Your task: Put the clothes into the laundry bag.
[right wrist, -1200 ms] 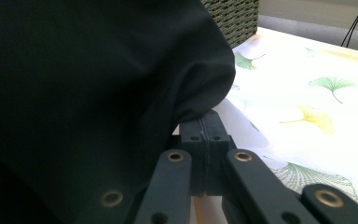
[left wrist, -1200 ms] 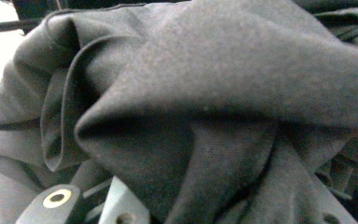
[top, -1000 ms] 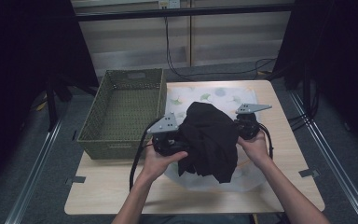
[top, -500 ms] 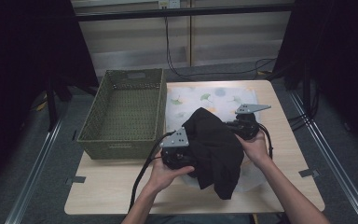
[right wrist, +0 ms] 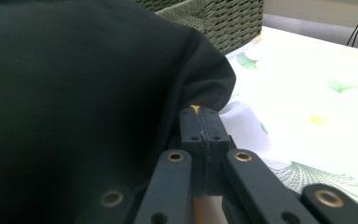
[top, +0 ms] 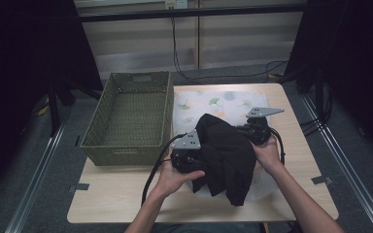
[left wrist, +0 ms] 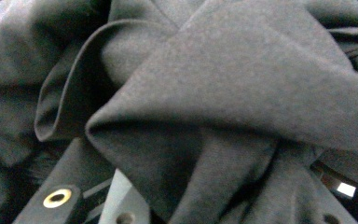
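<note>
Wooden table [top: 121,204] w/ a pale leaf-print cloth [top: 213,104] spread over its right half. Woven green basket [top: 131,116] sits at the table's 10 o'clock, just beside the cloth's left edge; nothing visible inside it.

Black garment [top: 226,153] is bunched up near table centre, over the print cloth, its lower end drooping toward 6 o'clock. It's held between the two grippers.

Left gripper [top: 187,155] at the garment's 9 o'clock, grey plate on top, cable looping down toward 7 o'clock; person's left hand [top: 175,177] wraps it from below. In the left gripper view, folds of the garment [left wrist: 205,102] drape right over the jaws, so can't tell if they're closed or apart.

Right gripper [top: 255,128] at the garment's 2 o'clock, grey plate up top, right hand [top: 268,153] behind it. In the right gripper view, right gripper [right wrist: 200,122] has jaws pressed together, pinching the garment's [right wrist: 74,93] edge at their tips; print cloth [right wrist: 307,93] lies at 3 o'clock, basket [right wrist: 223,21] corner at 12 o'clock.
</note>
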`<act>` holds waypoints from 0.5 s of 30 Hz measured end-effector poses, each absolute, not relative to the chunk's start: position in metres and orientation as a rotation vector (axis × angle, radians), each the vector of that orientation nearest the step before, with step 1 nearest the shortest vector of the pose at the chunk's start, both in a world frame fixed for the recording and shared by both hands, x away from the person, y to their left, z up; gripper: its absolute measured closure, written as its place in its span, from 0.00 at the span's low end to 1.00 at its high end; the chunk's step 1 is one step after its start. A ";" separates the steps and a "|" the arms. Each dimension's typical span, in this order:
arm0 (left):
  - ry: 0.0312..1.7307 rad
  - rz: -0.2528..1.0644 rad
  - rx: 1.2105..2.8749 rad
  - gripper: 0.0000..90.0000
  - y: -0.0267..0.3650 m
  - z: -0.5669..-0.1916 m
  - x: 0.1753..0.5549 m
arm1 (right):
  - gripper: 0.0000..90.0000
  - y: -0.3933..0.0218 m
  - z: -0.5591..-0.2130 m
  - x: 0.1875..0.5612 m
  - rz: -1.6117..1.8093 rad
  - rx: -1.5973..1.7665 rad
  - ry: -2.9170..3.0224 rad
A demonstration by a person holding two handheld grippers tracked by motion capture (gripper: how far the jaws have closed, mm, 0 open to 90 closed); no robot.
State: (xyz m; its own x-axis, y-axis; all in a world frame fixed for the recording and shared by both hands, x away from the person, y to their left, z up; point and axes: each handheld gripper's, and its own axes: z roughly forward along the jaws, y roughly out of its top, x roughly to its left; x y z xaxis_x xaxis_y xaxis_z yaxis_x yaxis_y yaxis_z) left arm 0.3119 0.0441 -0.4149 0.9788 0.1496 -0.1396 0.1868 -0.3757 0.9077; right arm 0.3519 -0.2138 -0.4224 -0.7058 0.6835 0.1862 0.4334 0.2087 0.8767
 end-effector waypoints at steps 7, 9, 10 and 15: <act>0.285 -0.059 2.046 0.73 0.033 -0.438 0.324 | 1.00 -0.210 -0.422 0.350 1.497 1.046 2.255; 0.300 -0.072 2.075 0.73 0.029 -0.447 0.326 | 1.00 -0.211 -0.421 0.350 1.502 1.045 2.251; 0.314 -0.075 2.085 0.73 0.027 -0.452 0.327 | 1.00 -0.212 -0.420 0.350 1.504 1.049 2.248; 0.360 -0.102 2.100 0.73 0.024 -0.474 0.329 | 1.00 -0.212 -0.418 0.349 1.513 1.041 2.242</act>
